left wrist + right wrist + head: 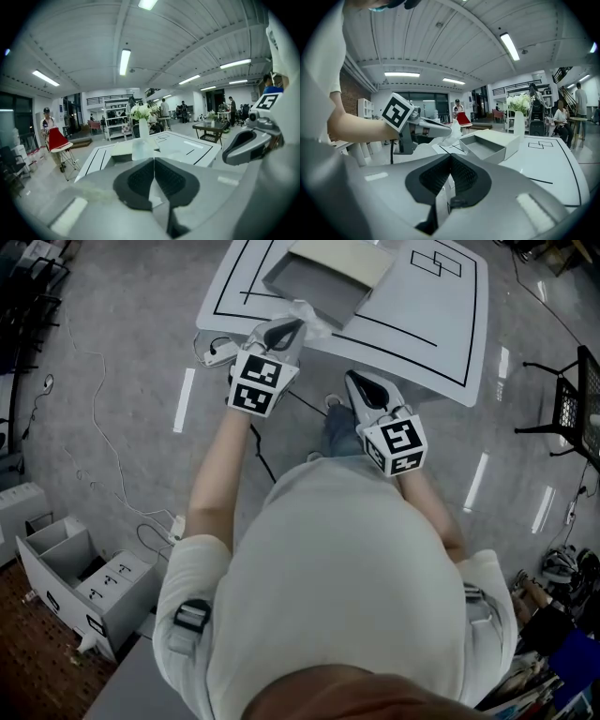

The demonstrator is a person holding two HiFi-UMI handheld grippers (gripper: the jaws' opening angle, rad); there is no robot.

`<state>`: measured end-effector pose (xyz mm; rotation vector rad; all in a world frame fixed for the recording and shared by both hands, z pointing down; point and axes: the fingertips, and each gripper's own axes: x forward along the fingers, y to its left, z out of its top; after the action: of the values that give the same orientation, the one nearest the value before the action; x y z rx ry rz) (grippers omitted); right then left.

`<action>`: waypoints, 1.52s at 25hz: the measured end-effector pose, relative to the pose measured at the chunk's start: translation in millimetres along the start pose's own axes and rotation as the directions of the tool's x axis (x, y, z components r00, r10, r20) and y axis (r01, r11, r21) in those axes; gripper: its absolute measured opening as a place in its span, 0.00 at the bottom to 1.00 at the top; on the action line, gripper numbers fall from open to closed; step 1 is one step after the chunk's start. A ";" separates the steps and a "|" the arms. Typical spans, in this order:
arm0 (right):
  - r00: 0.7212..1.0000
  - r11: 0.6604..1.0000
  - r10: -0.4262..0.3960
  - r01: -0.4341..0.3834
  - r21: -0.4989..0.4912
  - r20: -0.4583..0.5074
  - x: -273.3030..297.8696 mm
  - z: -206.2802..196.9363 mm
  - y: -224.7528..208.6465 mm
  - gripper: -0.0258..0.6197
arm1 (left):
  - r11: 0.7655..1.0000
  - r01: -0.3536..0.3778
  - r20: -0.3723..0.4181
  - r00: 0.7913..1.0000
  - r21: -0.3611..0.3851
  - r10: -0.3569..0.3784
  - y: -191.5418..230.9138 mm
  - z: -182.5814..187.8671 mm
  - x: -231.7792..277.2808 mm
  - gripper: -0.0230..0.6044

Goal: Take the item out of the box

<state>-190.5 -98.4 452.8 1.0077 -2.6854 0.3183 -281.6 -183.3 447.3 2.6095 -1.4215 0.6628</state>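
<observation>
White crinkled item pinched in closed left hand-held gripper.

White short-slv tee, blue jeans

Your box looks matt grey card, the counter smooth white, and the wrapping at the box's near edge thin, crinkly, translucent plastic.

No legible text, label or number
</observation>
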 end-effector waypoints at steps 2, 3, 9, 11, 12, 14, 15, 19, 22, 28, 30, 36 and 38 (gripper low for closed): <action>1.000 1.000 0.005 -0.005 -0.005 0.002 -6.4 -1.6 6.2 0.04 | 0.999 -0.020 0.029 0.999 -0.030 0.021 -6.0 0.3 -13.6 0.05; 1.000 1.000 0.007 -0.007 -0.007 0.002 -9.6 -2.7 8.9 0.04 | 0.999 -0.031 0.045 0.998 -0.044 0.033 -9.5 1.2 -20.8 0.05; 1.000 1.000 0.017 -0.017 -0.017 0.011 -27.6 -8.5 26.1 0.04 | 0.989 -0.077 0.143 0.985 -0.129 0.095 -33.4 8.3 -65.4 0.05; 1.000 1.000 0.020 -0.019 -0.016 0.016 -33.9 -10.7 32.3 0.04 | 0.985 -0.082 0.155 0.982 -0.153 0.105 -43.1 3.9 -76.1 0.05; 1.000 1.000 0.022 -0.022 -0.016 0.017 -36.7 -12.2 35.2 0.04 | 0.982 -0.086 0.159 0.981 -0.167 0.113 -47.9 1.3 -80.6 0.05; 0.999 0.999 0.029 -0.029 -0.017 0.016 -41.0 -15.6 40.8 0.04 | 0.976 -0.097 0.166 0.977 -0.197 0.131 -56.8 -4.8 -89.0 0.05; 0.999 0.999 0.033 -0.033 -0.018 0.016 -42.9 -17.2 43.3 0.04 | 0.972 -0.103 0.169 0.976 -0.212 0.140 -61.1 -8.0 -93.0 0.05; 0.999 0.999 0.040 -0.040 -0.017 0.025 -51.6 -21.3 51.7 0.04 | 0.958 -0.113 0.165 0.973 -0.262 0.161 -79.9 -24.4 -107.5 0.05; 0.999 0.999 0.045 -0.045 -0.018 0.029 -55.8 -23.4 56.3 0.04 | 0.950 -0.118 0.163 0.972 -0.291 0.171 -90.3 -34.8 -116.9 0.05; 0.999 0.999 0.038 -0.038 -0.016 0.033 -61.0 -27.9 63.7 0.04 | 0.941 -0.114 0.173 0.969 -0.319 0.176 -103.6 -44.9 -133.4 0.05; 0.999 0.999 0.033 -0.033 -0.015 0.036 -62.0 -27.8 64.9 0.04 | 0.939 -0.111 0.175 0.969 -0.325 0.175 -105.3 -46.2 -136.6 0.05; 0.999 1.000 0.027 -0.027 -0.017 0.043 -65.6 -26.6 67.0 0.04 | 0.936 -0.097 0.179 0.970 -0.340 0.165 -110.0 -48.1 -140.5 0.05; 0.999 1.000 0.028 -0.027 -0.016 0.040 -66.1 -27.6 67.9 0.04 | 0.935 -0.094 0.178 0.971 -0.342 0.162 -110.1 -48.8 -140.9 0.05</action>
<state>-183.3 0.0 450.5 0.9839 -2.7353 0.2850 -273.6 1.8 445.6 2.3861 -1.6090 0.1455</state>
